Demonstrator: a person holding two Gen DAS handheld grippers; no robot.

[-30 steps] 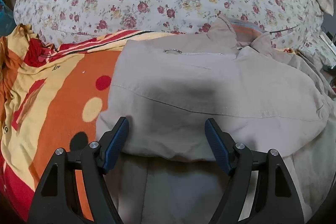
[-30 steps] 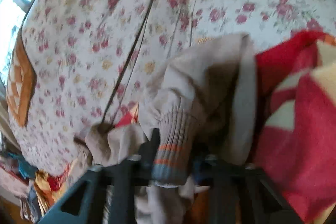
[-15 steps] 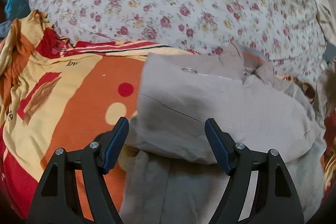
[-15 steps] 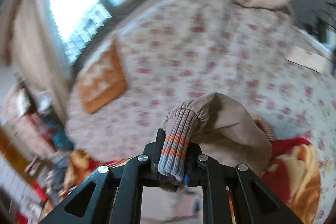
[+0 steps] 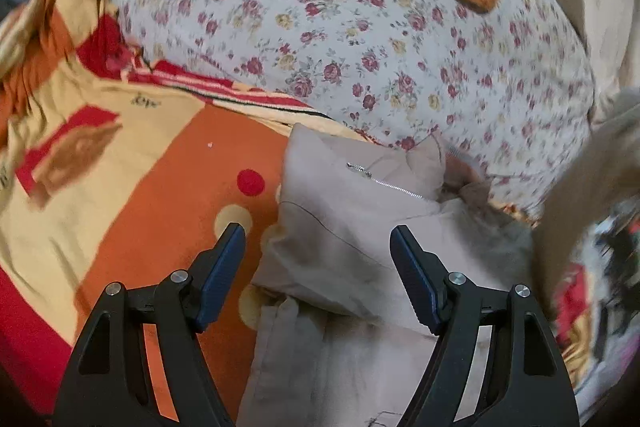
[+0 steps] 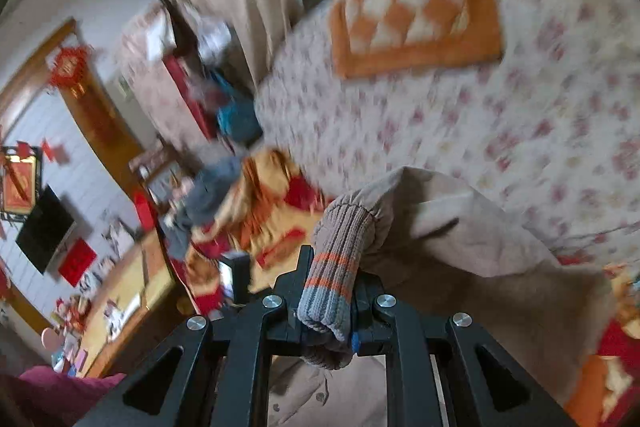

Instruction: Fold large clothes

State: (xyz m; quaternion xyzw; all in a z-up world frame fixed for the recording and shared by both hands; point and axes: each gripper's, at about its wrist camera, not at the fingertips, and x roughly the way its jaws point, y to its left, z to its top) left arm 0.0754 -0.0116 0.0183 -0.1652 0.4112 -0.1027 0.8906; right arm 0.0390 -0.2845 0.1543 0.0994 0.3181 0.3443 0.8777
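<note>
The beige zip-front jacket [image 5: 360,227] lies partly folded on the orange, red and cream patterned blanket [image 5: 132,195] on the bed. Its ribbed cuff with orange and grey stripes [image 6: 332,275] is clenched in the right gripper [image 6: 326,307], lifted off the bed – the sleeve [image 6: 460,227] trails away toward 3 o'clock. The left gripper [image 5: 318,247] hovers released above the jacket's folded body, nothing between its blue pads [image 5: 222,267]. Beyond, at 12 o'clock, spreads the floral-print quilt [image 5: 340,27] – an orange-and-white checked cushion [image 6: 416,23] on it.

Colours on my bed

My beige zip-up cloth jacket [image 5: 360,227] has a ribbed cuff [image 6: 336,267] striped orange and grey-blue; beneath lie an orange, red and cream blanket [image 5: 140,187] and a white quilt [image 5: 360,39] with maroon roses.
</note>
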